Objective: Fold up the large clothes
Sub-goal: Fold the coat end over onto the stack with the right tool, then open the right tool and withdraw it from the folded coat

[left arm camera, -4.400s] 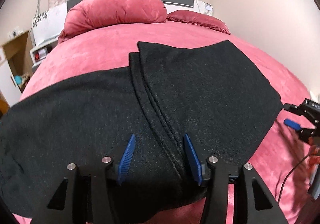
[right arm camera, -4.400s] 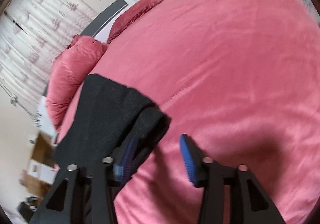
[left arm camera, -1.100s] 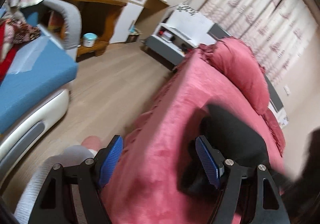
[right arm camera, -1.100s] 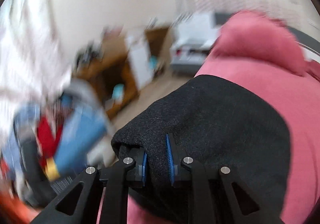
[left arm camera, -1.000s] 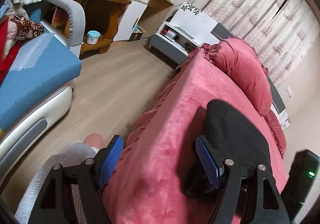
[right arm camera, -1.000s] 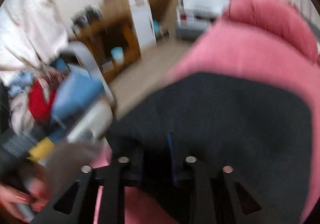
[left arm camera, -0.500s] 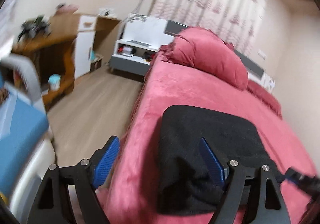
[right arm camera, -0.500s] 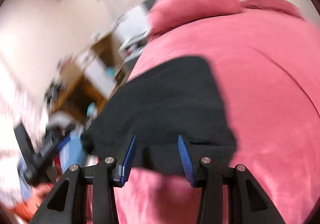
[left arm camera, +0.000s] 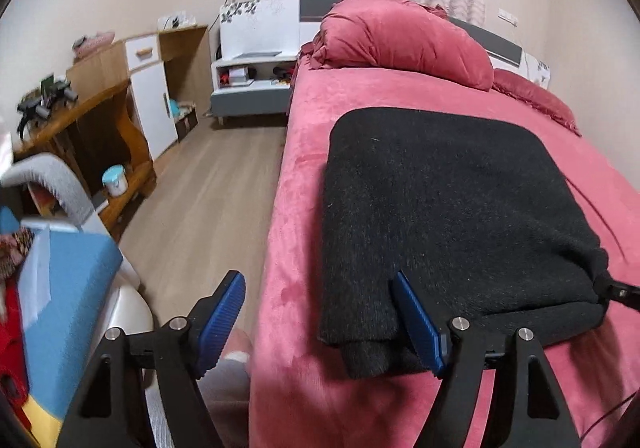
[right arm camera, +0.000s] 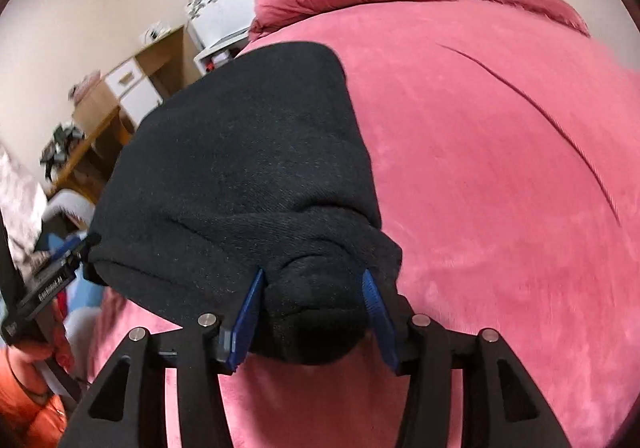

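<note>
A black garment (left arm camera: 448, 208) lies folded into a thick rectangle on the pink bed (left arm camera: 360, 400), near its left edge. My left gripper (left arm camera: 320, 320) is open at the garment's near left corner, its right finger against the cloth and its left finger off the bed's side. In the right wrist view the garment (right arm camera: 248, 168) bulges between the fingers of my right gripper (right arm camera: 314, 312), which is open around the near right corner. The left gripper (right arm camera: 60, 264) shows at that view's left edge.
Pink pillows (left arm camera: 400, 36) lie at the head of the bed. Wood floor (left arm camera: 208, 192) runs left of the bed, with a wooden desk (left arm camera: 92, 128), a white nightstand (left arm camera: 252, 76) and a blue-cushioned chair (left arm camera: 52, 288).
The garment went from spread wide to a compact fold. My right gripper, shut on its edge a second ago, has opened. My left gripper swung from facing the floor back toward the garment's corner.
</note>
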Action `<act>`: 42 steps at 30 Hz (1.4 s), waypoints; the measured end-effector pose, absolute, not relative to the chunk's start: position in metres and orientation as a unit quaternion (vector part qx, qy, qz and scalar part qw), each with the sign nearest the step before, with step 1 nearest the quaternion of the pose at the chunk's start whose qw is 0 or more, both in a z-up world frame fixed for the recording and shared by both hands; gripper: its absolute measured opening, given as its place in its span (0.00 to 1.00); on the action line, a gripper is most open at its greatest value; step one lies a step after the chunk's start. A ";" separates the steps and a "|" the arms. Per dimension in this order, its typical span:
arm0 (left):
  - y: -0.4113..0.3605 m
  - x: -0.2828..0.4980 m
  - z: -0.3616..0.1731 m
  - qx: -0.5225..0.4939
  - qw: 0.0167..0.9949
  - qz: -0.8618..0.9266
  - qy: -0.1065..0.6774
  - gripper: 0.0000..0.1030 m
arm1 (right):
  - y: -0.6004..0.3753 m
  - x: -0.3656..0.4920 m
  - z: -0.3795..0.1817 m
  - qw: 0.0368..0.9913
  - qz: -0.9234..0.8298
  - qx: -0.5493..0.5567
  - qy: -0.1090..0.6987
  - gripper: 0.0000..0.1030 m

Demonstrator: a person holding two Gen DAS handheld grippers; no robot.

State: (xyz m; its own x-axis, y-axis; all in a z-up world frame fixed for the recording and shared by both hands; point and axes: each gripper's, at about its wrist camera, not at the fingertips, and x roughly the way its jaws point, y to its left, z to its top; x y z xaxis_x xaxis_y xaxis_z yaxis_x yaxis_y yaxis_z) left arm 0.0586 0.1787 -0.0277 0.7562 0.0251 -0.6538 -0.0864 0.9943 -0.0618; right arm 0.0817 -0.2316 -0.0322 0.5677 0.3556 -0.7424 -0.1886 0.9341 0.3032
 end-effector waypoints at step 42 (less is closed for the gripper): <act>0.127 0.043 -0.008 -0.086 0.935 -0.020 0.342 0.74 | -0.241 0.024 -0.063 0.876 0.179 0.045 0.446 0.00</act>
State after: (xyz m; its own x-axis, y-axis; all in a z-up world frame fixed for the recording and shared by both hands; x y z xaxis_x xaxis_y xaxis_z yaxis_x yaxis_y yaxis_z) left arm 0.0429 0.1267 -0.0076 0.7651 -0.0975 -0.6364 -0.0208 0.9842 -0.1758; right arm 0.0237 -0.2415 -0.0627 0.5386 0.3534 -0.7649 -0.2738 0.9319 0.2378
